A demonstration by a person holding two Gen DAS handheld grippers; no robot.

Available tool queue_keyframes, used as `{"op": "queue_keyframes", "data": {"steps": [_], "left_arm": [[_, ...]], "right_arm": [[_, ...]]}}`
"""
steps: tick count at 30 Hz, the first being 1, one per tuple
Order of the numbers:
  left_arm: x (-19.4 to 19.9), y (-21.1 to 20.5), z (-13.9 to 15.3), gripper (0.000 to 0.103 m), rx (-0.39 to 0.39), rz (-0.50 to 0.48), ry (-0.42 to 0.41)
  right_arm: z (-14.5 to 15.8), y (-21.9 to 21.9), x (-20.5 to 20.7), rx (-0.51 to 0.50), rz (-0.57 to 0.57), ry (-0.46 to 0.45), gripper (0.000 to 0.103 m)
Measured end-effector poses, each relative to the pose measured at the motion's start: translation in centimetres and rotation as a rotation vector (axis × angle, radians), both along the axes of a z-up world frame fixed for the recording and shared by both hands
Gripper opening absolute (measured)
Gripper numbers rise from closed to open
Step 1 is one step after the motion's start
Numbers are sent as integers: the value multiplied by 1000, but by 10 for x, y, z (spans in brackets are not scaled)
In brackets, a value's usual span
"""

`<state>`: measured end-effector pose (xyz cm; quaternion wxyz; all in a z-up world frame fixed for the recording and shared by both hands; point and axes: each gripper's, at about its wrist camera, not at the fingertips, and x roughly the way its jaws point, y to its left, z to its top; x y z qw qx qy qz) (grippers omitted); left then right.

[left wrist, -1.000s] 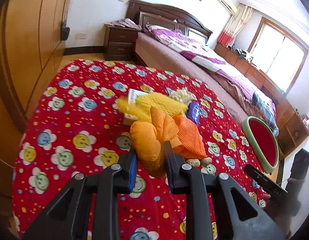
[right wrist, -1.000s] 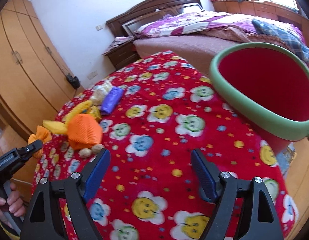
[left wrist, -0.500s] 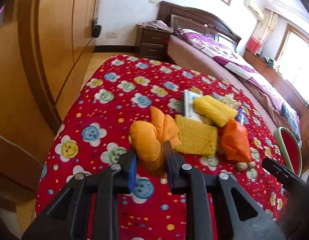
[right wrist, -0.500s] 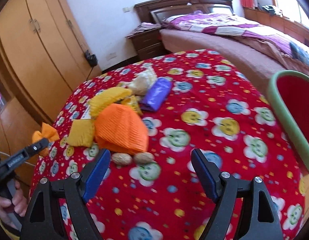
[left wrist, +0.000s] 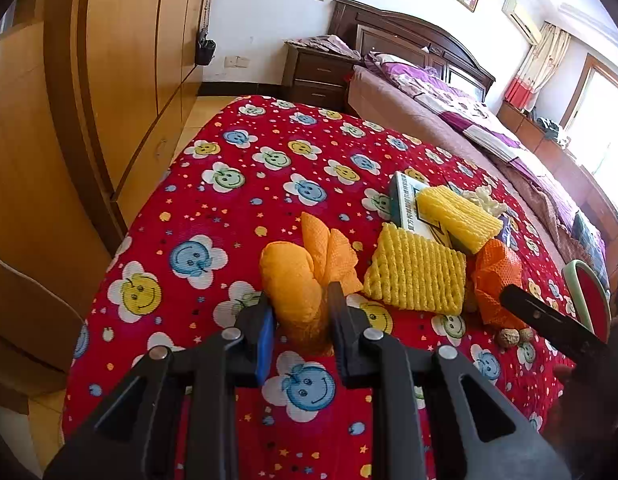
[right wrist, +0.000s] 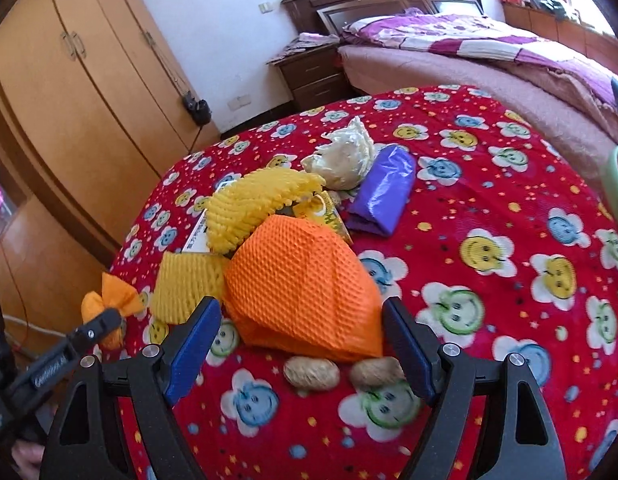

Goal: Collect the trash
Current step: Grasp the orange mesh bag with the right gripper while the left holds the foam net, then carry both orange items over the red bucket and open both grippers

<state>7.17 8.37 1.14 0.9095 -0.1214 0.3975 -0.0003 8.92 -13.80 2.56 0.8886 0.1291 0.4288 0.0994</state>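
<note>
We find the orange foam net (left wrist: 297, 284) clamped in the left gripper (left wrist: 299, 320), above the bench (left wrist: 237, 200). The right gripper (right wrist: 301, 344), spread wide and empty, flanks a larger orange net (right wrist: 305, 292) beside two walnuts (right wrist: 311, 372).

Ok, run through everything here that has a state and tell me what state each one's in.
Left gripper: shut on the orange foam wrap, held off the cloth.
Right gripper: open, jaws either side of the orange foam net.
Orange foam net: lying on the table, ungripped.
Purple bag: folded, lying flat.
White wrapper: crumpled.
Red bin: open-topped.
Wardrobe doors: closed.
</note>
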Motion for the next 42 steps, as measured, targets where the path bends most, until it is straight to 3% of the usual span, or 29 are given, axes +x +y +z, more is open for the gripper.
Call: {"op": "queue_keyframes", "data": {"steps": [2, 4, 5, 7, 11, 14, 20, 42], "left_arm": [[1, -1, -1, 24, -5, -5, 3], [2, -1, -2, 24, -15, -12, 6], [2, -2, -2, 24, -16, -14, 6], [1, -4, -1, 24, -13, -18, 5], [0, -9, 1, 24, -18, -32, 1], [-3, -14, 5, 24, -13, -45, -7], [-9, -22, 13, 24, -9, -57, -19], [-42, -85, 61, 24, -4, -186, -92]], "right_arm": [[-4, 1, 1, 2, 1, 8, 83], [-4, 0, 0, -8, -14, 0, 74], [-4, -2, -1, -7, -19, 5, 63], [-5, -7, -1, 10, -26, 14, 55], [-5, -15, -7, 38, -23, 22, 27], [-2, -20, -13, 47, -25, 7, 17], [14, -35, -31, 66, -61, -55, 11], [58, -120, -113, 118, -247, -189, 11]]}}
